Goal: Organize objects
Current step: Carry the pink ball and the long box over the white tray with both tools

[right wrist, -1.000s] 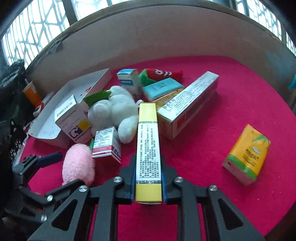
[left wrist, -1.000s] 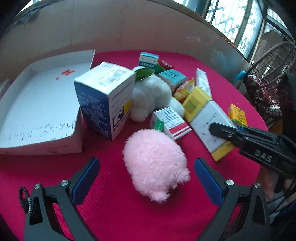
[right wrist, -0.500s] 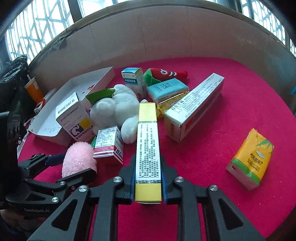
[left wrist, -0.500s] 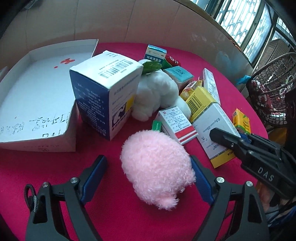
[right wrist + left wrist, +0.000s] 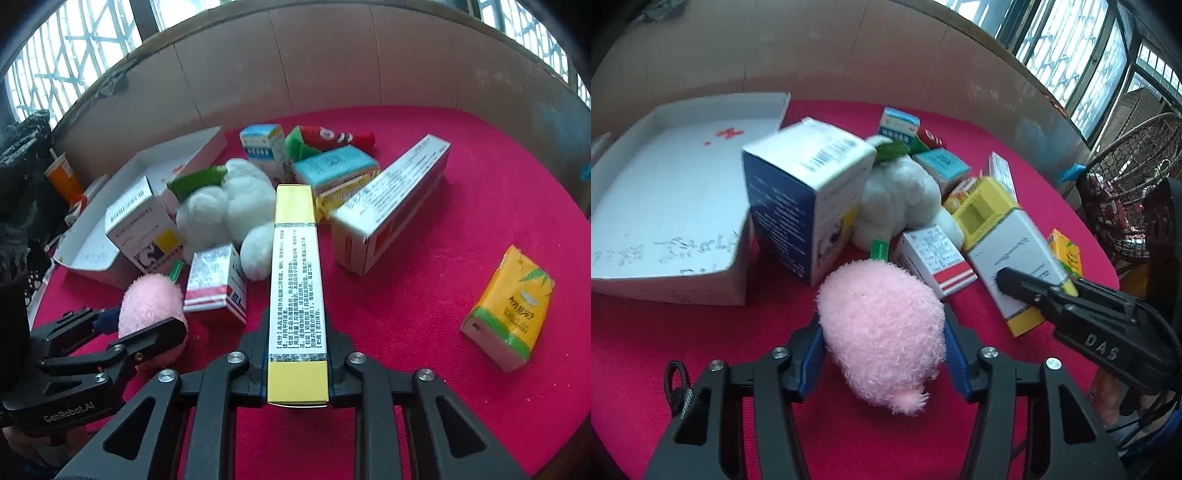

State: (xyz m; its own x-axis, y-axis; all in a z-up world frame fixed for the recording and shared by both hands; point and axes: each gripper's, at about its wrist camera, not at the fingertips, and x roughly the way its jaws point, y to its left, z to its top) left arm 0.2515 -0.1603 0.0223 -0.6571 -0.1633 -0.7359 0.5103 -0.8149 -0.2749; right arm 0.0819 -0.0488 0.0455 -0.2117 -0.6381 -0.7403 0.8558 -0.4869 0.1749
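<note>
Pink plush pinched by left gripper; right gripper clamps yellow box.

The left gripper sits low over the red surface, its blue pads pressed against a pink plush toy. The right gripper (level, pointing forward) clamps a long yellow box.

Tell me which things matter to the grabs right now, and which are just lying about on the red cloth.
In hand:
- pink plush toy, squeezed in the left gripper
- long yellow box, clamped in the right gripper
- open white tray, the likely drop spot

Lying about:
- white plush toy
- blue-and-white carton
- red-striped box
- yellow tissue pack
</note>
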